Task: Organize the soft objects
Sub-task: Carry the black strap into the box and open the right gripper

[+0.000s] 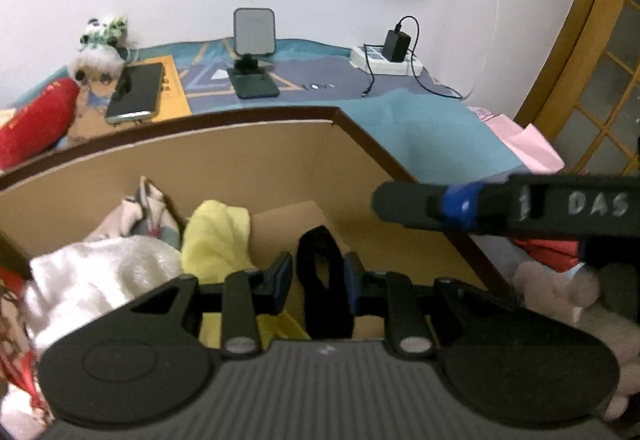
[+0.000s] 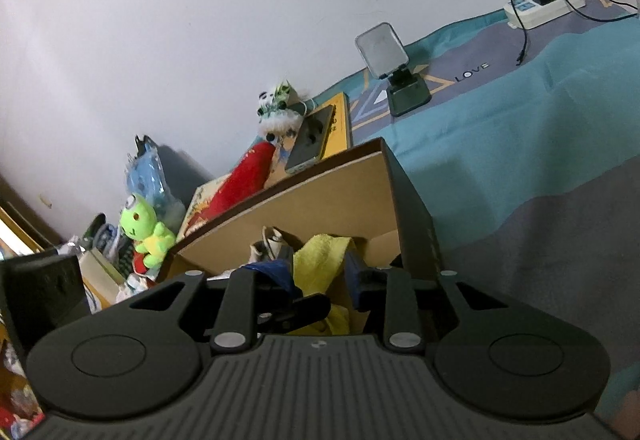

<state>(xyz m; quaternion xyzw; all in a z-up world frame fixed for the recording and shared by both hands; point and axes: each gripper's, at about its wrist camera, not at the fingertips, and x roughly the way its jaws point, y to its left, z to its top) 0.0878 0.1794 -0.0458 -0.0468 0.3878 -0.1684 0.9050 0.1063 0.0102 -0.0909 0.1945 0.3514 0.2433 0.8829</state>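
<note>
Two left fingers [image 1: 318, 282] clamped on black strap [image 1: 320, 260] over box [image 1: 260, 155], right fingers [image 2: 318, 272] apart around yellow cloth [image 2: 320, 260].

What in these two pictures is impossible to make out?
- Left wrist view: black strap, lower end hidden behind the left gripper.
- Left wrist view: box floor, covered by cloths.
- Left wrist view: plush at right, blurred and partly hidden by the right gripper.
- Right wrist view: clutter beside the frog, too small, cut off by the left edge.
</note>
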